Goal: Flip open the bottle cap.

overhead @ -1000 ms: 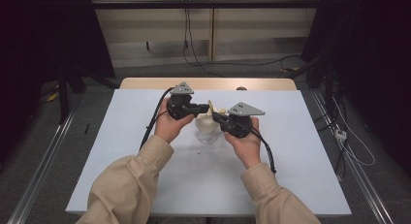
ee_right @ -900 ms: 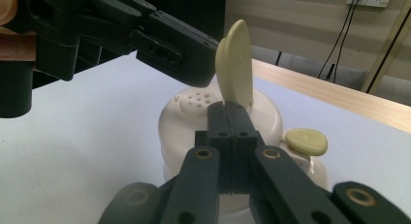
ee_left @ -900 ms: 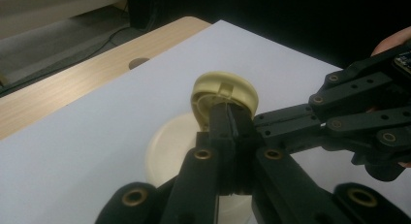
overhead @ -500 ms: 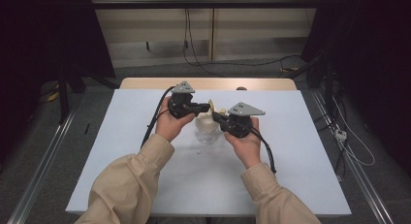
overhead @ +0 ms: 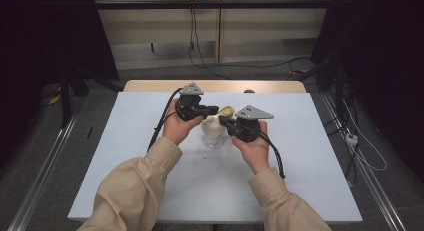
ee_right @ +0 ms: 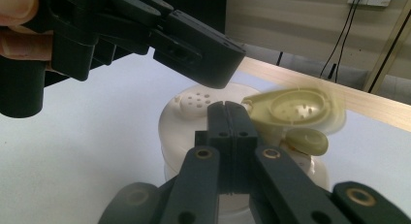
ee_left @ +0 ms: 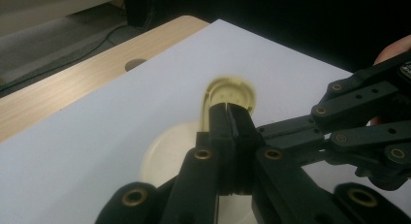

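A small clear jar with a cream shaker lid stands mid-table. Its hinged flip cap is swung up and open, baring several sprinkle holes, and looks blurred in the right gripper view. My left gripper is shut, its tips right at the near edge of the raised cap, with nothing between the jaws. From the right, my right gripper is also shut, its tips against the top of the lid. In that view the left gripper's finger hangs just above the lid.
The jar stands on a white sheet laid over a wooden table, whose bare strip shows at the far edge. Black cables trail from both grippers. Metal rails run along the floor at each side.
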`<state>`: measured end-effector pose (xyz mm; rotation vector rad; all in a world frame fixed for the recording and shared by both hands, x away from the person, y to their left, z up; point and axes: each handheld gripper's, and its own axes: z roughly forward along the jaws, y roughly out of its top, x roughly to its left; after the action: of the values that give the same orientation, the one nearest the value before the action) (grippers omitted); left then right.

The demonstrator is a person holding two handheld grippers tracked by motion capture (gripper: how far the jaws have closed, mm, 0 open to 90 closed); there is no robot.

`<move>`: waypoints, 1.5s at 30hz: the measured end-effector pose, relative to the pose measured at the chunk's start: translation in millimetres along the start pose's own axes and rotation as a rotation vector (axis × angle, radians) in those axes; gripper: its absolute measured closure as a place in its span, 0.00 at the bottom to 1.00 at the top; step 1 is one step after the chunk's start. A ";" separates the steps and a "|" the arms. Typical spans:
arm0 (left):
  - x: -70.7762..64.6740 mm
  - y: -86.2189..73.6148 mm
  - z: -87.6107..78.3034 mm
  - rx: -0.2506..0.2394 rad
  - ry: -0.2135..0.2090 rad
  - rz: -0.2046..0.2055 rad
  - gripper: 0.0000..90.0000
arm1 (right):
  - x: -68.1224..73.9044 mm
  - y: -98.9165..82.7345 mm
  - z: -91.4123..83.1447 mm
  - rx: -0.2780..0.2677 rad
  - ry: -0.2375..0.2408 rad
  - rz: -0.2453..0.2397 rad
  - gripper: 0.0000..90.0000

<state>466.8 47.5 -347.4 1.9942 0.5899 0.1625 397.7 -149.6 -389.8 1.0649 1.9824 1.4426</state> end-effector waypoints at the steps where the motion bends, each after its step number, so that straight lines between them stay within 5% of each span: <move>1: -0.1 0.4 -0.1 0.003 0.001 0.001 1.00 | 0.0 0.0 0.0 0.000 0.000 0.000 1.00; 11: -0.3 1.1 -4.1 -0.001 0.001 0.004 0.99 | -0.1 -0.7 -0.1 -0.005 0.000 0.022 1.00; 14: -0.5 1.8 -6.7 -0.006 0.001 0.008 0.97 | -1.4 -1.8 -0.3 -0.013 0.006 0.064 1.00; 24: -3.8 1.9 -15.8 -0.005 0.001 0.007 0.84 | -1.8 -1.5 -3.9 -0.004 0.032 0.082 0.95; 32: -4.1 -3.7 -22.0 0.006 0.015 -0.027 0.58 | -4.9 -2.2 -7.7 0.006 0.019 0.123 0.79; 45: 0.6 -27.0 -34.5 -0.003 0.046 -0.090 0.27 | -6.0 -11.4 -20.4 0.004 -0.012 0.152 0.34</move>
<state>446.0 85.4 -354.1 1.9614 0.7069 0.1549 382.5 -167.8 -393.9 1.2465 1.9322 1.5059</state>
